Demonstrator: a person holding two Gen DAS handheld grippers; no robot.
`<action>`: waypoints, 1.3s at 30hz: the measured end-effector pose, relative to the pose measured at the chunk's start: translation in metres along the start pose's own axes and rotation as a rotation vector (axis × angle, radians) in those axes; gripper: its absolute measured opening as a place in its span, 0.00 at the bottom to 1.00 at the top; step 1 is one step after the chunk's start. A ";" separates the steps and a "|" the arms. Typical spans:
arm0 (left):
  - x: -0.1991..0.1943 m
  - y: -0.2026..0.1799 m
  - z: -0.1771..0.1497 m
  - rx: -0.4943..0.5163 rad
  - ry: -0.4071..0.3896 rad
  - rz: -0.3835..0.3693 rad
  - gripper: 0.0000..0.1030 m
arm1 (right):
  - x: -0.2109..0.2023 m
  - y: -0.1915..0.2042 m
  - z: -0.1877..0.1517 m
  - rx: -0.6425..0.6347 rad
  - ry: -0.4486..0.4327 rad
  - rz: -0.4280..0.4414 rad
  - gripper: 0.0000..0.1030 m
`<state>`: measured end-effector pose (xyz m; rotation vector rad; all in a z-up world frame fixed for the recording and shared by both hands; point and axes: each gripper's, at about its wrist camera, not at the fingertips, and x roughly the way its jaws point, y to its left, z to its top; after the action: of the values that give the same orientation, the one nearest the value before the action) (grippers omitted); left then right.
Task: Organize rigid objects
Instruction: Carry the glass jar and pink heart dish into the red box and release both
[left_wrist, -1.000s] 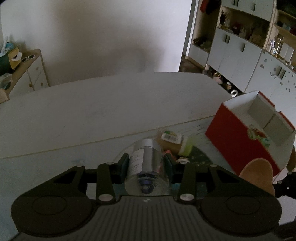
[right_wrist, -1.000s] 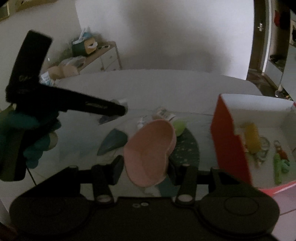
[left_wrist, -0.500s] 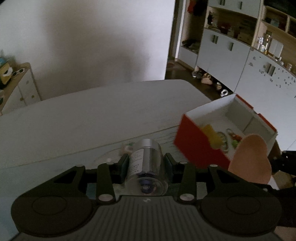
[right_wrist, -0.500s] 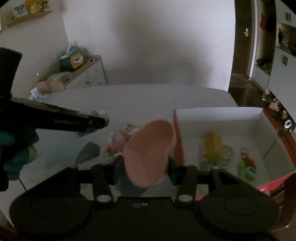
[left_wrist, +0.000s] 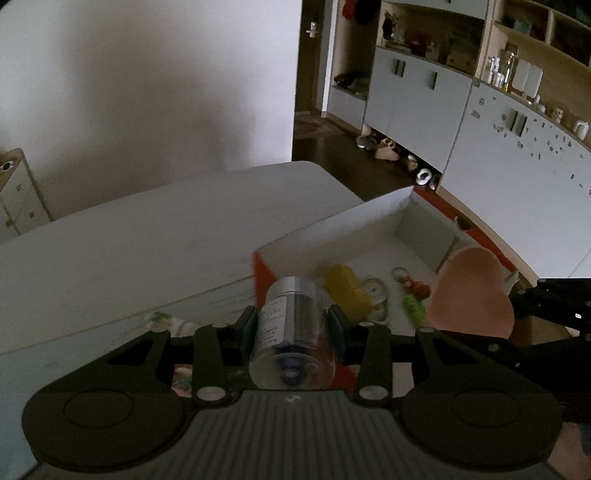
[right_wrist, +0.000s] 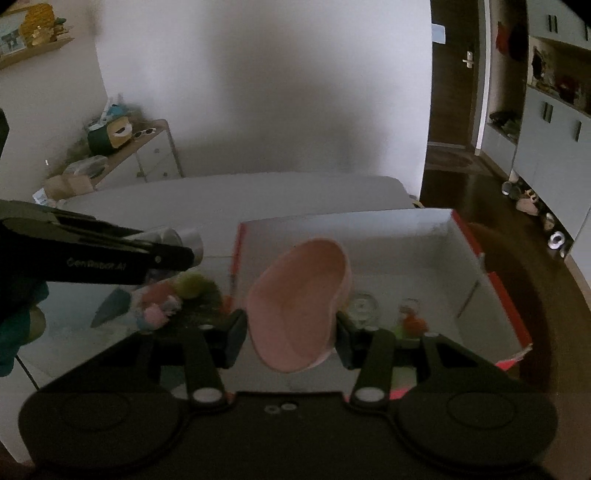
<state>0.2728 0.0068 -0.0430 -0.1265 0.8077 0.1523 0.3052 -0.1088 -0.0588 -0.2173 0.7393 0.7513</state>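
Two hand-held grippers hover at a red box (left_wrist: 264, 273) with white inner walls, set on a white table (left_wrist: 147, 236) in a dim room. The left gripper (left_wrist: 291, 325) is clamped on a clear jar (left_wrist: 291, 332) with a silver cap, held on its side between the pads, cap pointing away, at the box's near-left corner. From the right wrist camera the same gripper (right_wrist: 184, 253) reaches in from the left, the jar's cap (right_wrist: 194, 243) poking past its tip, just left of the box wall (right_wrist: 236, 251).

The right gripper (right_wrist: 291, 332) grips a pink heart-shaped dish (right_wrist: 295, 306), tilted on edge with its hollow facing the camera, above the box's open top. From the left wrist camera the dish (left_wrist: 469, 295) hangs over the box's right side.

Inside the box lie a yellow item (left_wrist: 343, 288), a clear round piece (left_wrist: 375, 290) and a small red-and-green trinket (left_wrist: 413, 295), all blurred. Left of the box, small items lie on the table, among them a green ball (right_wrist: 188, 286) and a pink toy (right_wrist: 157, 314). White cabinets (left_wrist: 517, 155) line the far wall.
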 end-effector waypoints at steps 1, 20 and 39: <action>0.004 -0.007 0.002 0.002 0.004 -0.001 0.39 | 0.000 -0.006 0.000 -0.002 0.002 -0.001 0.47; 0.090 -0.095 0.045 0.063 0.070 0.015 0.39 | 0.036 -0.096 -0.003 -0.037 0.081 -0.019 0.47; 0.187 -0.117 0.061 0.081 0.191 0.053 0.39 | 0.084 -0.107 0.001 -0.075 0.209 0.057 0.47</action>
<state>0.4651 -0.0814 -0.1308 -0.0432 1.0070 0.1593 0.4215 -0.1403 -0.1230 -0.3472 0.9193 0.8192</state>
